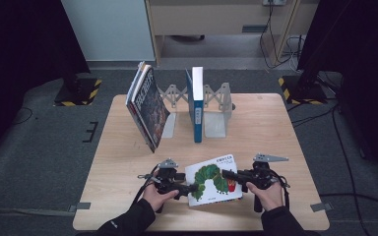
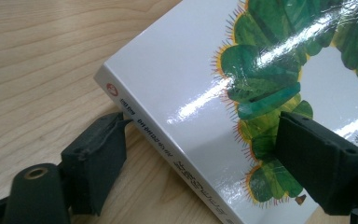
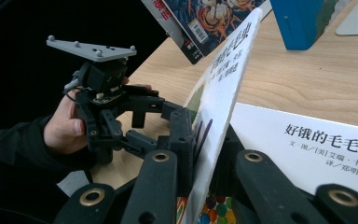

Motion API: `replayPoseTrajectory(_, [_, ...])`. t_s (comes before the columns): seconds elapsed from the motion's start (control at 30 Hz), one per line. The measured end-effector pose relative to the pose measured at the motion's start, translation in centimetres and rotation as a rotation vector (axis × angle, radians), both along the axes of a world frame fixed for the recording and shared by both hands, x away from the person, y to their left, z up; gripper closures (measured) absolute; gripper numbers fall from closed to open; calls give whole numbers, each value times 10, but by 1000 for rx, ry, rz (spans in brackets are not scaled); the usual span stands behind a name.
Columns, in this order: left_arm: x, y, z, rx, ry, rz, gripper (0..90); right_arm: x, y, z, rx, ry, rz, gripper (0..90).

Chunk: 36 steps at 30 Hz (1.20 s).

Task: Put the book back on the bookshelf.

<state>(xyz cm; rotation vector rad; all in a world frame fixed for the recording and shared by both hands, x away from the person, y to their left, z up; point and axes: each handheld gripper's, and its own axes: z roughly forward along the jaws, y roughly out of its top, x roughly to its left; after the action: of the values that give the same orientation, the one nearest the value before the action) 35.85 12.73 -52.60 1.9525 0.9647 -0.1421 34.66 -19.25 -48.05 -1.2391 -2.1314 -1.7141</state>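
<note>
wooden worktop [image 1: 128, 147]: right gripper [image 3: 200, 154] fingers clamped on caterpillar book [image 1: 213, 179] cover, lifting it open; left gripper [image 1: 189, 188] fingers apart, straddling spine to steady.

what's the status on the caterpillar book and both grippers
Right gripper shut on the front cover, lifting it open. Left gripper open, jaws straddling the caterpillar book at its spine edge. Nothing in the way; standing books well behind.

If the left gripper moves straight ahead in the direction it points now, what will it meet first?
Most likely the caterpillar book: the left gripper has its jaws either side of the book's spine edge, so it would run further onto it.
</note>
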Motion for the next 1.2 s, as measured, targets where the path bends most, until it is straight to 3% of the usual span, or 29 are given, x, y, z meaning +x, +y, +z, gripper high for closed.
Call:
replayPoseTrajectory(0.17, [1, -8, -8, -34, 40, -69, 90, 0, -1, -1, -5, 1, 4, 833])
replayPoseTrajectory(0.33, [0, -9, -8, -31, 32, -68, 108, 0, -2, -3, -16, 4, -6, 837])
replayPoseTrajectory(0.47, [1, -6, -8, -28, 36, -47, 179, 0, -2, -5, -74, -10, -28, 809])
replayPoseTrajectory(0.53, [0, -7, -9, -35, 19, -42, 197, -1, -1, -7, -99, -13, -43, 773])
replayPoseTrajectory(0.83, [-4, -9, -9, 12, -26, -23, 255, -1, 10, -17, -332, -50, -93, 514])
replayPoseTrajectory(1.13, [-4, -8, -9, 21, -33, -13, 282, 1, 6, -21, -354, -29, -118, 424])
replayPoseTrajectory(1.2, [-4, -9, -9, 28, -41, -15, 291, 1, 3, -21, -387, -44, -148, 420])
